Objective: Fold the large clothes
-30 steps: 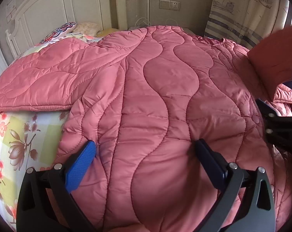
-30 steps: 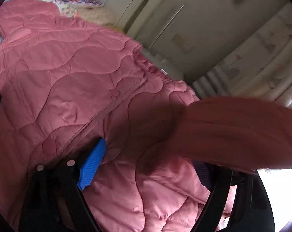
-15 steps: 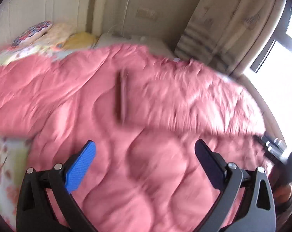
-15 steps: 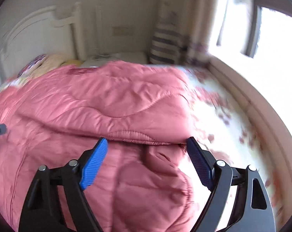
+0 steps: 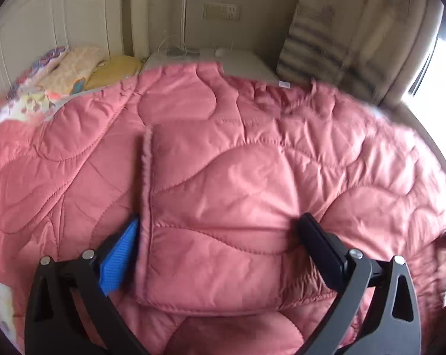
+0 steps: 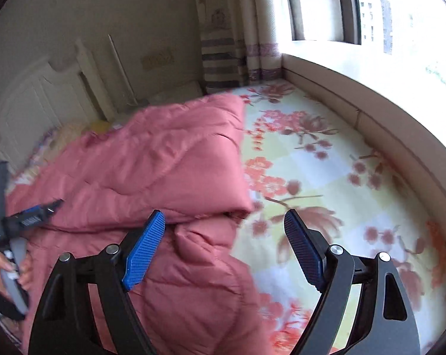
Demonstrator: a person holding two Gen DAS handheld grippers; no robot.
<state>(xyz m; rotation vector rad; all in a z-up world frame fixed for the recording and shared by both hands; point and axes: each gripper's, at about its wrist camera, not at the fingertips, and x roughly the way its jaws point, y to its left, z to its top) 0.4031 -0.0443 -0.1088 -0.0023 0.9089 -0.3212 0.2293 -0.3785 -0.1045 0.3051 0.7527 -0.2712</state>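
Note:
A large pink quilted coat [image 5: 223,177] lies spread on the bed, with one flap folded over its middle; the flap's edge runs down the left wrist view. My left gripper [image 5: 220,245] is open, with the folded flap lying between its fingers. In the right wrist view the coat [image 6: 152,171] fills the left half, its folded edge ending just ahead of my open, empty right gripper [image 6: 223,236]. The left gripper [image 6: 30,216] and the hand holding it show at the left edge of that view.
The floral bedsheet [image 6: 326,177] is bare to the right of the coat. Pillows [image 5: 75,68] and a white headboard [image 5: 45,29] are at the back left. A striped curtain [image 6: 220,56] and a window ledge [image 6: 371,94] bound the right side.
The sleeve flap that was in the air at the right has come down folded across the coat. Both grippers have swung to the right; the right one now faces the bare sheet.

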